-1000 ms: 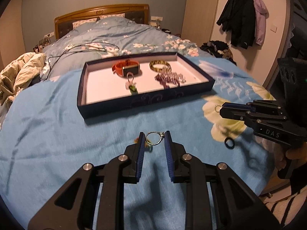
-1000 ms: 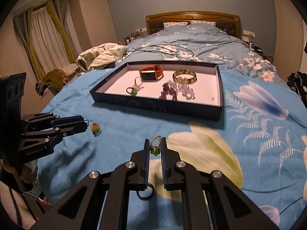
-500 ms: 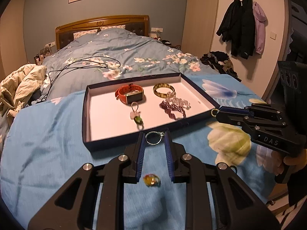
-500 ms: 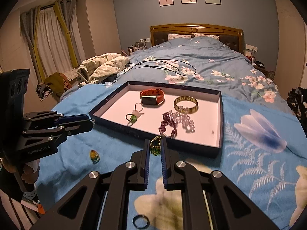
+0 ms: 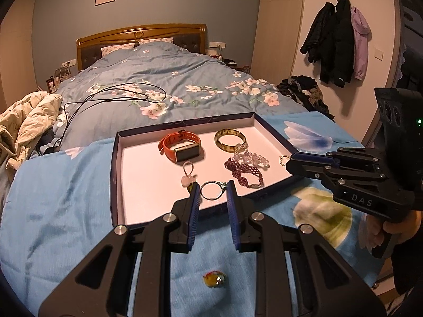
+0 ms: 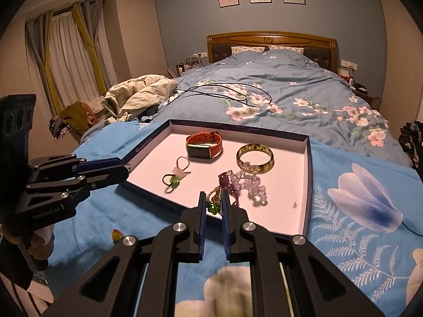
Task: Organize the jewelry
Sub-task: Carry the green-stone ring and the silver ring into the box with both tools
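Both claws now hover over tray holding watch, bangle.

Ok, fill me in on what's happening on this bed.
A person is sorting jewelry into a dark blue tray on the bed, a handheld gripper in each hand. The left gripper pinches a silver ring over the tray's near edge. The right gripper holds a gold chain with green beads. An orange watch, a bangle and beaded bracelets lie inside. One colourful bead lies on the blanket.
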A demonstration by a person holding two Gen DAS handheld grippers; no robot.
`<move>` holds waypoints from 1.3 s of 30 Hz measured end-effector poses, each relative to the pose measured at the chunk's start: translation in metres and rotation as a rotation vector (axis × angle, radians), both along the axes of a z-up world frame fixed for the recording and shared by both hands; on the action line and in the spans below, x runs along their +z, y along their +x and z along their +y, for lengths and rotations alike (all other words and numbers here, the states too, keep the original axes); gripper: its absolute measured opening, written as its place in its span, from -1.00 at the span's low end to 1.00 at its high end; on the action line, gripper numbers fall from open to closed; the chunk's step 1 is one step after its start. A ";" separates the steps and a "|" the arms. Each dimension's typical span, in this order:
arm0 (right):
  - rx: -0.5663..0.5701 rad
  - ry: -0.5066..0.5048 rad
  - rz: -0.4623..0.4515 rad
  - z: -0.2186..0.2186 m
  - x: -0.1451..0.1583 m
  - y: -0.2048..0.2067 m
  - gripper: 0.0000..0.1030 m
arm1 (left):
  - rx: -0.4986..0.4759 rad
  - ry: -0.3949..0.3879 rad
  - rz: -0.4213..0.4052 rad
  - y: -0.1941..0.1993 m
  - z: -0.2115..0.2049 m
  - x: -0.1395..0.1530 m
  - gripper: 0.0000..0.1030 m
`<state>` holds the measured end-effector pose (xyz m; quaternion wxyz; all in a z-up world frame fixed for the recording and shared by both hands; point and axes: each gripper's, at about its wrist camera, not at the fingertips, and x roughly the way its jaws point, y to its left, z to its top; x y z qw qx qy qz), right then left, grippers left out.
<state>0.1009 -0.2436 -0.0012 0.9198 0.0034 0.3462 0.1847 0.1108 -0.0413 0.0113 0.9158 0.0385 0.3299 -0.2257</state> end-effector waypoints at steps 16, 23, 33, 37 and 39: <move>-0.001 -0.011 0.013 0.003 -0.002 0.042 -0.82 | 0.034 0.015 0.021 0.050 -0.008 -0.009 -0.60; -0.007 -0.005 0.033 0.001 -0.008 0.056 -0.82 | 0.047 0.013 0.047 0.071 -0.010 -0.017 -0.60; -0.016 -0.012 0.065 0.002 -0.019 0.075 -0.82 | 0.056 0.026 0.067 0.091 -0.018 -0.026 -0.60; -0.018 -0.019 0.080 0.004 -0.024 0.080 -0.82 | 0.061 0.032 0.077 0.097 -0.021 -0.030 -0.60; -0.019 -0.022 0.084 0.005 -0.025 0.083 -0.82 | 0.060 0.032 0.080 0.099 -0.022 -0.030 -0.60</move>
